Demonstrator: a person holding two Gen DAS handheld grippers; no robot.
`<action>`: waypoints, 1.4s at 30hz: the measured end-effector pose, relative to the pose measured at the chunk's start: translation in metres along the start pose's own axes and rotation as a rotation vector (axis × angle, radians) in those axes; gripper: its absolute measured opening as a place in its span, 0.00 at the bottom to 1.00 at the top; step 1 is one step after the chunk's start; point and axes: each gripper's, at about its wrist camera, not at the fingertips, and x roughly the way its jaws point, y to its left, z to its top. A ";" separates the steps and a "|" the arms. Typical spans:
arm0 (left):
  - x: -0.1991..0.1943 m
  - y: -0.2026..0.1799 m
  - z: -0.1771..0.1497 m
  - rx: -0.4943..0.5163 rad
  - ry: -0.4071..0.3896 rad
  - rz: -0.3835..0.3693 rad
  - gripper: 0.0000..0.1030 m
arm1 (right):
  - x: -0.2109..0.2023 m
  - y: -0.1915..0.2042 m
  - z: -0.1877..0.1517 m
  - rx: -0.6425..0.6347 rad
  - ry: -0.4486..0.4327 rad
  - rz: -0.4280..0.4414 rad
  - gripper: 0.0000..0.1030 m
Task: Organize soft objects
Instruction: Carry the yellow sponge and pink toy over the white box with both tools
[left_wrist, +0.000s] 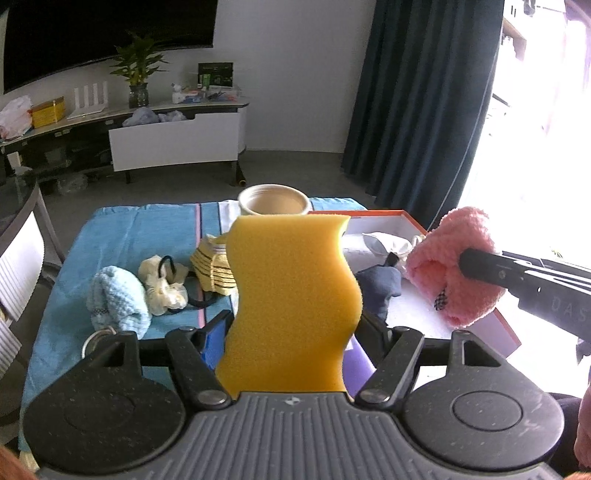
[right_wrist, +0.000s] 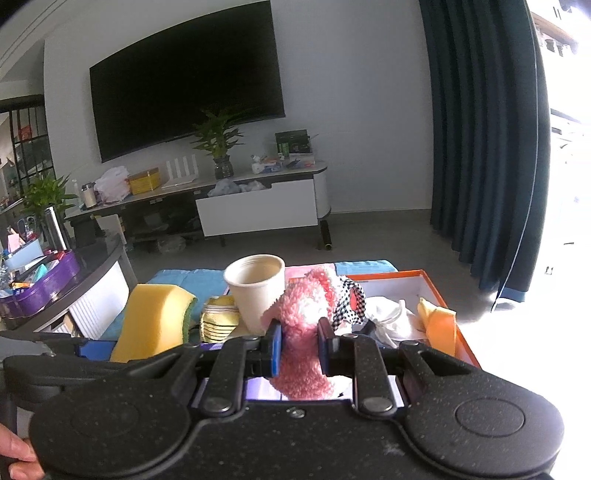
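Note:
My left gripper (left_wrist: 291, 325) is shut on a wavy yellow sponge (left_wrist: 291, 295) and holds it upright above the table; the sponge also shows in the right wrist view (right_wrist: 151, 325). My right gripper (right_wrist: 300, 347) is shut on a fluffy pink plush item (right_wrist: 303, 325) with a checkered ribbon, held over the near edge of an orange-rimmed white box (right_wrist: 391, 275). In the left wrist view the pink item (left_wrist: 458, 266) hangs above that box (left_wrist: 399, 218). The box holds a white cloth (right_wrist: 388, 317), an orange cloth (right_wrist: 439, 325) and a dark blue item (left_wrist: 380, 288).
On the blue towel (left_wrist: 129, 236) lie a light blue knitted item (left_wrist: 118, 299), a cream scrunchie with a black band (left_wrist: 162, 284) and folded yellow cloths (left_wrist: 214, 266). A beige paper cup (right_wrist: 255, 291) stands behind them. A glass side table (right_wrist: 59, 280) is to the left.

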 end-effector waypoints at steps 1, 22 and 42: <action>0.001 -0.001 0.000 0.002 0.001 -0.003 0.70 | -0.001 -0.002 0.000 0.003 -0.001 -0.003 0.24; 0.011 -0.024 -0.001 0.038 0.016 -0.049 0.71 | -0.023 -0.055 -0.010 0.076 -0.012 -0.141 0.24; 0.023 -0.052 -0.007 0.081 0.049 -0.090 0.71 | -0.029 -0.078 -0.018 0.122 -0.003 -0.196 0.24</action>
